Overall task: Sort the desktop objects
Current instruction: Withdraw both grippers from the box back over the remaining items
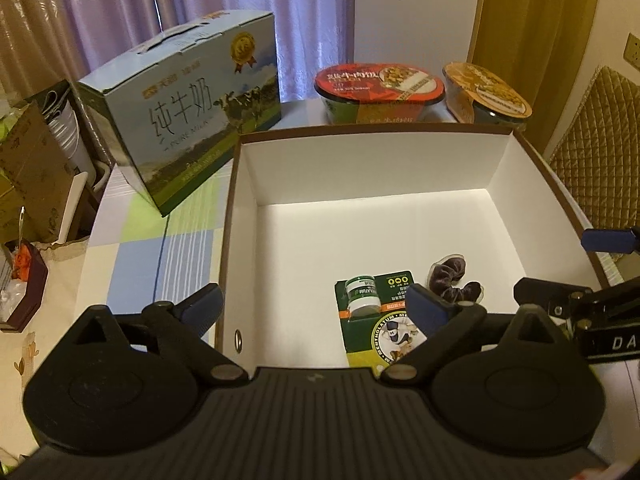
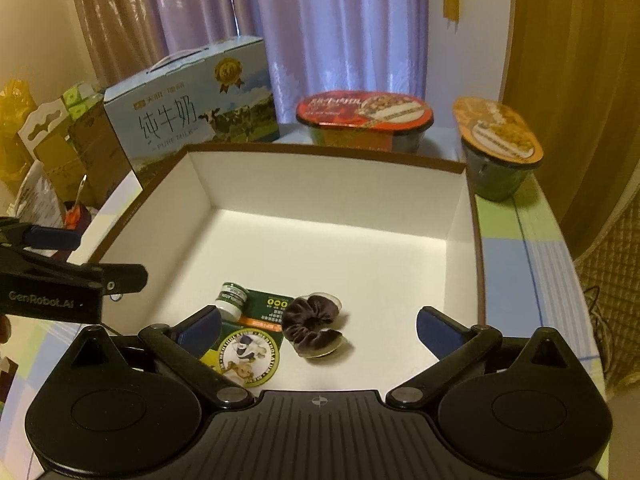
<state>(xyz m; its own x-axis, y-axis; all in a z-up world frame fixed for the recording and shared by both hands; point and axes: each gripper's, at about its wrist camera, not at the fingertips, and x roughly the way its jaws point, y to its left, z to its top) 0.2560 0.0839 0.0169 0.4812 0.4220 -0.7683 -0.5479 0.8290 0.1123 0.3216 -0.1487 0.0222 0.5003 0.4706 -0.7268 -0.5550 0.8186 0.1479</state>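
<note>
Inside the white box [image 2: 328, 248], near its front wall: a carded ointment pack [image 2: 250, 336] flat on the floor, and a dark velvet hair tie [image 2: 314, 320] touching its right edge. Pack's long axis running front to back; small green-capped jar [image 2: 232, 299] on the far left end, round printed emblem on the near end, lettering upside down from here. Hair tie curled in a loop, no clear long axis, lying on what looks like a clear plastic backing.

From the right tool [image 2: 318, 330]: hair tie directly between the blue fingers, pack just left of centre and partly under the left finger. Fingers spread wide, nothing held. From the left tool [image 1: 316, 306]: pack between the fingers, hair tie past the right finger; also spread wide and empty, hovering over the box's front left corner. Right tool probably nearer the hair tie, left tool nearer the pack.

Both items already in the box, so likely a release just finished or a next item still to fetch; none visible outside the box for certain.

Beyond the box on the checked bench [image 2: 516, 248]: a milk carton [image 2: 192, 120] at the back left, a red-lidded noodle bowl [image 2: 364, 122] behind, an orange-lidded noodle bowl [image 2: 498, 148] at the back right. Purple curtain [image 2: 320, 20] behind.
</note>
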